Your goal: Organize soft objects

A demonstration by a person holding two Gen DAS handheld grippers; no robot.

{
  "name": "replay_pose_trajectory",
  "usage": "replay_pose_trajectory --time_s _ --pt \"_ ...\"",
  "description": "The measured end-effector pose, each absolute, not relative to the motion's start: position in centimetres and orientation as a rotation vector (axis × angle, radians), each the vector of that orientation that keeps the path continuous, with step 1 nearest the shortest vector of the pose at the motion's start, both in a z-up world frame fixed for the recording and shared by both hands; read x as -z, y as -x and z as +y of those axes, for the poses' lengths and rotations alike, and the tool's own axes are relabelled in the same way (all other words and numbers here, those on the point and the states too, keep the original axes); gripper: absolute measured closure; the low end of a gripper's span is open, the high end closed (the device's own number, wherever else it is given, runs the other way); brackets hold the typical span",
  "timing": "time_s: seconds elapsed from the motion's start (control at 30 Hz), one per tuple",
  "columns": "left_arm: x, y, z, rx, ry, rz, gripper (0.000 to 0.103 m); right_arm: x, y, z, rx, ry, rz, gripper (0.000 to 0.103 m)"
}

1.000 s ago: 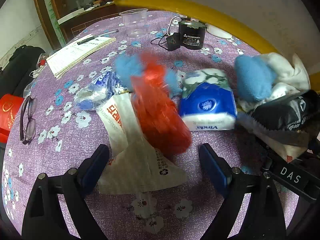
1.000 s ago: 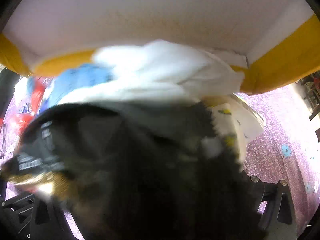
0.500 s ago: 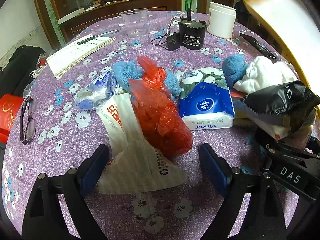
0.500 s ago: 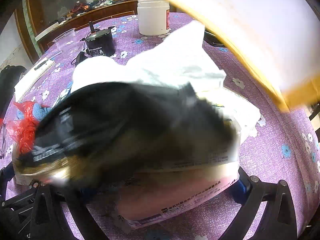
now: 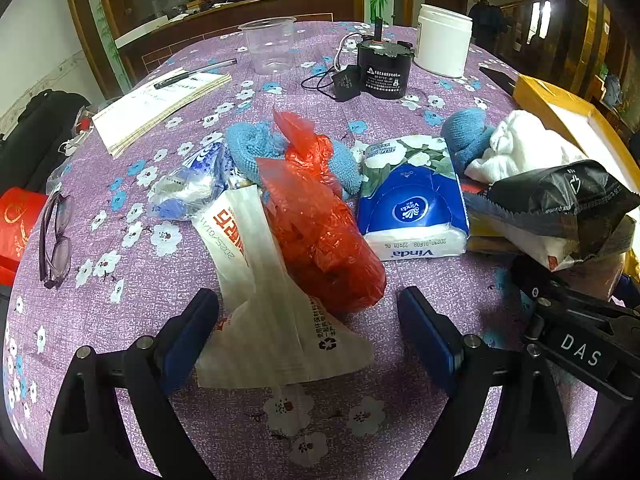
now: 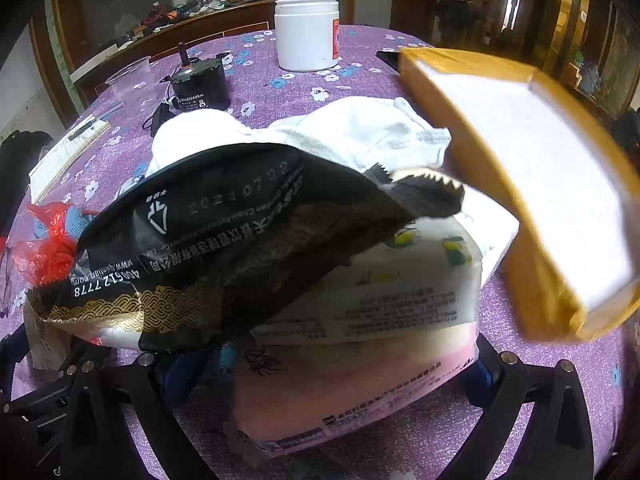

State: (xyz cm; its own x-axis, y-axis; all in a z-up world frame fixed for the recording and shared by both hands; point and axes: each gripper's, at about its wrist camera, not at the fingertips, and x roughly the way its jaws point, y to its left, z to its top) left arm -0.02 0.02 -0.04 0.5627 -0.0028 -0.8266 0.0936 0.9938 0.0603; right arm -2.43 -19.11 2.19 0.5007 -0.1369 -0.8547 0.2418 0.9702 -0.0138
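Left claw (image 5: pixel 308 328) spread apart over white paper bag (image 5: pixel 264 304) and red plastic bag (image 5: pixel 320 232) on purple floral desk (image 5: pixel 168 264), right claw (image 6: pixel 328 364) apart around pink tissue pack (image 6: pixel 352 384), black foil bag (image 6: pixel 224 240) stacked above, Vinda tissue pack (image 5: pixel 412 208) mid-desk, blue cloth (image 5: pixel 468 132) beside white cloth (image 5: pixel 524 148), yellow box (image 6: pixel 532 176) tilted at right.
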Motion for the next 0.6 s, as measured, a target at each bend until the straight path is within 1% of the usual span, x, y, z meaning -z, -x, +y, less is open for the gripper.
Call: replay_pose_trajectory --time_s 0.6 --pt "0.40 -0.19 0.16 0.057 -0.102 0.972 0.010 -2.16 2.53 -19.19 0.229 -0.112 1.022 0.000"
